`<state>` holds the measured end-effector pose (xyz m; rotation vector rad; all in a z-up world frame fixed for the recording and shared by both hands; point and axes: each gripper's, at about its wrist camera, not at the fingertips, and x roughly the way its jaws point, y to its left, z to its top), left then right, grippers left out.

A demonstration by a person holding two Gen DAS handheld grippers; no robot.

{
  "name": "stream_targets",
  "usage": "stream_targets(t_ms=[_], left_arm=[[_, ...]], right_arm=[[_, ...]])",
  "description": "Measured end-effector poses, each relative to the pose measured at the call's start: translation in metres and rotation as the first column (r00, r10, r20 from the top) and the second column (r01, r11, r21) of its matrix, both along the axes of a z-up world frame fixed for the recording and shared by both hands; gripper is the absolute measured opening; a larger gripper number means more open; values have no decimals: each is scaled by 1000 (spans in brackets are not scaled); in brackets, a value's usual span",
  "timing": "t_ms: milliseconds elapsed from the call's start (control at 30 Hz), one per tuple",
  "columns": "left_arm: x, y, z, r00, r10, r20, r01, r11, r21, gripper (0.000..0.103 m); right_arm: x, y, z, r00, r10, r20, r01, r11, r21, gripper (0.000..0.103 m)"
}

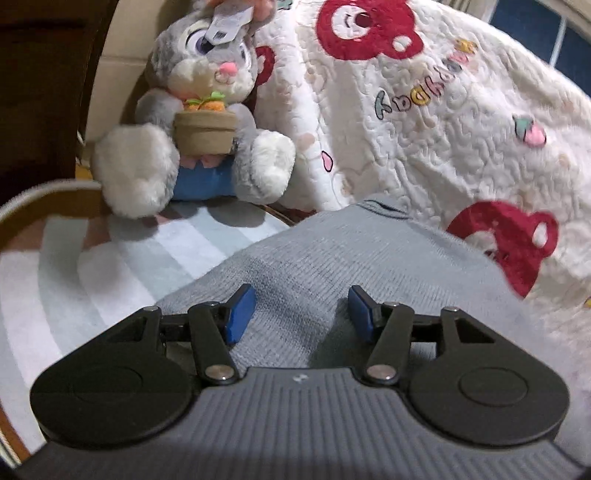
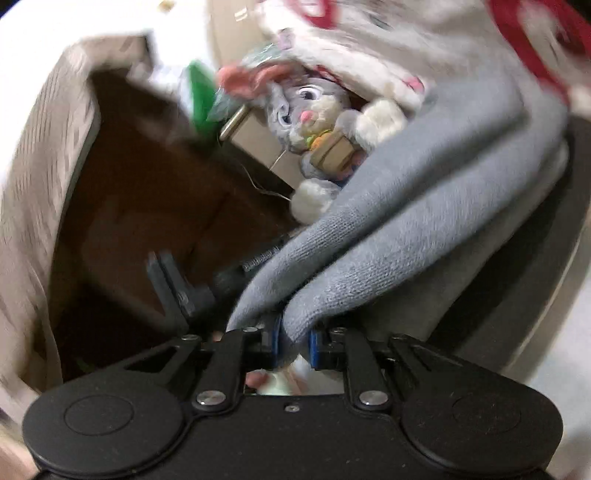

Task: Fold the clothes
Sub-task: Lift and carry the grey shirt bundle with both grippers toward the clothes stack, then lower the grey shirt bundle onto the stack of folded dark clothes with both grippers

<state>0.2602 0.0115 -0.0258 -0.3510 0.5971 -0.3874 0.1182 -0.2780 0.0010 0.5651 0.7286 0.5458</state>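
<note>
Left gripper [image 1: 302,314] hovering over grey sweater [image 1: 332,258], fingers spread wide, gripping nothing. Right gripper [image 2: 293,347] pinching bunched sweater fold. Sweater lying by striped rug's [image 1: 110,258] edge, near plush rabbit [image 1: 195,110].

sweater [image 1: 332,251] before quilt [image 1: 443,129] (plush rabbit [image 1: 199,118] left)

Right wrist view smeared by motion blur — I can't make out dark object [image 2: 173,291] left of my right gripper [image 2: 293,343]. Fingers there mostly buried under bunched grey sweater [image 2: 406,236]; only slivers of blue pads [image 2: 275,341] show. Plush rabbit [image 2: 325,129] half covered by sweater and white quilt [image 2: 388,48]. Left wrist view: rabbit's ears cut off at top edge, paper tag [image 1: 229,20] print too small to read, quilt's far part runs out of frame — sweater's near hem hidden behind left gripper [image 1: 302,314].
</note>
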Motion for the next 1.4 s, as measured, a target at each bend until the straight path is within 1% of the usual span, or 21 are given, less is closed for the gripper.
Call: stream_targets(t_ms=[67, 100, 133, 167, 233, 300, 400, 467, 567, 600, 667, 700, 733, 833, 1000, 1200, 1233, 1267, 1300, 1333, 1400], left_arm=[[1, 4, -1, 1000, -3, -11, 3, 999, -32, 56], [1, 3, -1, 1000, -3, -10, 3, 1000, -24, 56], [2, 1, -1, 1000, -4, -9, 4, 1000, -16, 56], [2, 0, -1, 1000, -2, -8, 2, 1000, -11, 56], [2, 0, -1, 1000, 9, -12, -9, 1000, -21, 56], [2, 1, -1, 1000, 15, -15, -16, 999, -31, 56], [1, 1, -1, 1000, 18, -12, -19, 999, -31, 56], [1, 1, -1, 1000, 20, -10, -20, 999, -31, 56], [2, 1, -1, 1000, 20, -9, -20, 999, -34, 56], [2, 2, -1, 1000, 20, -9, -20, 999, -35, 56], [3, 3, -1, 1000, 22, -8, -23, 999, -40, 56], [3, 4, -1, 1000, 21, -7, -22, 999, -41, 56], [3, 4, 0, 1000, 18, -3, -18, 999, -39, 56], [3, 3, 2, 1000, 11, 5, -11, 1000, -6, 55], [5, 3, 0, 999, 28, -46, -28, 1000, 2, 55], [-17, -15, 20, 999, 26, 43, -31, 994, 106, 56], [-23, -19, 24, 998, -2, 57, -4, 995, 96, 57], [-30, -23, 29, 996, -58, 70, 53, 997, 60, 58], [-38, -27, 33, 990, -112, 85, 111, 994, 25, 58], [-43, -34, 35, 981, -173, 88, 174, 985, -3, 58], [-50, -50, 33, 958, -278, 75, 281, 959, -31, 62]], right_arm=[[-11, -1, -7, 999, -42, -2, 42, 997, -72, 22], [-19, 1, -10, 997, -70, 14, 71, 991, -113, 28], [-27, 2, -13, 995, -87, 39, 92, 983, -160, 43], [-38, 9, -18, 992, -99, 80, 113, 971, -212, 47], [-56, 21, -29, 985, -95, 142, 135, 943, -304, 49], [-64, 40, -39, 985, -41, 170, 108, 908, -405, 49], [-65, 66, -51, 975, 50, 216, 70, 856, -513, 51], [-62, 79, -56, 966, 67, 251, 93, 811, -578, 53], [-40, 91, -63, 944, 90, 318, 133, 778, -615, 56], [-33, 95, -65, 935, 99, 341, 147, 767, -625, 55], [-14, 101, -58, 919, 144, 368, 167, 701, -693, 20], [-10, 99, -47, 916, 137, 376, 180, 699, -692, 9], [-7, 95, -33, 915, 125, 384, 193, 702, -686, 8], [-14, 77, -30, 932, 78, 353, 186, 733, -654, 5], [-27, 45, -28, 957, 2, 289, 178, 783, -595, 5], [-43, 6, -25, 976, -81, 201, 176, 837, -519, 5], [-46, 0, -25, 978, -94, 186, 177, 845, -505, 14], [-49, -7, -24, 980, -106, 170, 178, 852, -492, 17], [-51, -13, -24, 981, -119, 154, 179, 860, -478, 31], [-44, -24, -28, 979, -159, 128, 197, 892, -406, 39], [-25, -46, -38, 969, -238, 61, 245, 940, -235, 40]])
